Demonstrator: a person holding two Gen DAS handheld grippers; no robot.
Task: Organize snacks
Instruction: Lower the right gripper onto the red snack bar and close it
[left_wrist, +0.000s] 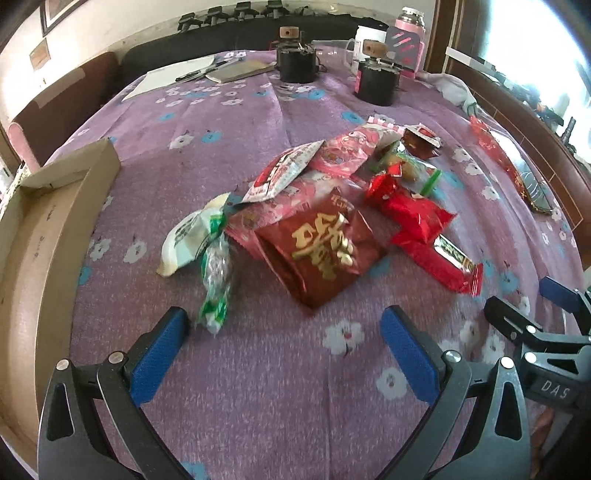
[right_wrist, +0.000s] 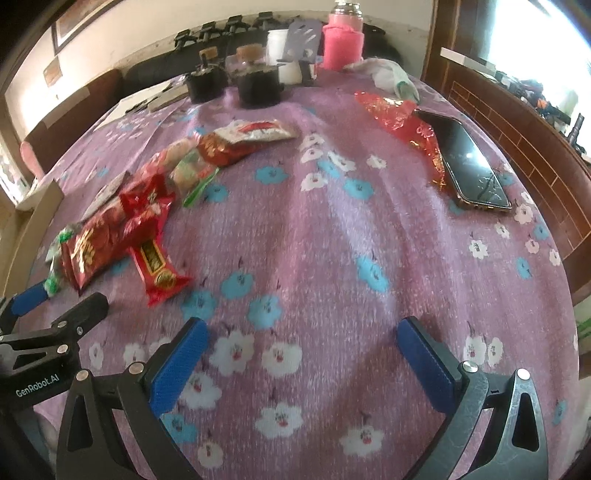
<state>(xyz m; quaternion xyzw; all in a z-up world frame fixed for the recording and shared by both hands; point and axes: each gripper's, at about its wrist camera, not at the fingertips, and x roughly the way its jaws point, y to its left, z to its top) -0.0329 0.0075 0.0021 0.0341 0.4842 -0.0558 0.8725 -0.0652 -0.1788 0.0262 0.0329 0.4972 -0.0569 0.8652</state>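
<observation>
A pile of snack packets lies on the purple flowered tablecloth (left_wrist: 229, 122). In the left wrist view a dark red bag with gold characters (left_wrist: 317, 251) sits nearest, a white and green packet (left_wrist: 192, 236) and a green-wrapped candy (left_wrist: 218, 284) to its left, bright red packets (left_wrist: 421, 218) to its right, pink packets (left_wrist: 343, 151) behind. My left gripper (left_wrist: 284, 350) is open and empty, just short of the pile. My right gripper (right_wrist: 303, 362) is open and empty over bare cloth; the pile (right_wrist: 122, 221) lies to its left.
An open cardboard box (left_wrist: 48, 229) stands at the left edge. Two black jars (left_wrist: 375, 83) and a pink flask (right_wrist: 341, 44) stand at the back. A phone (right_wrist: 467, 162) and red foil wrapper (right_wrist: 399, 118) lie at the right. Notebook and pens (left_wrist: 221, 70) lie far back.
</observation>
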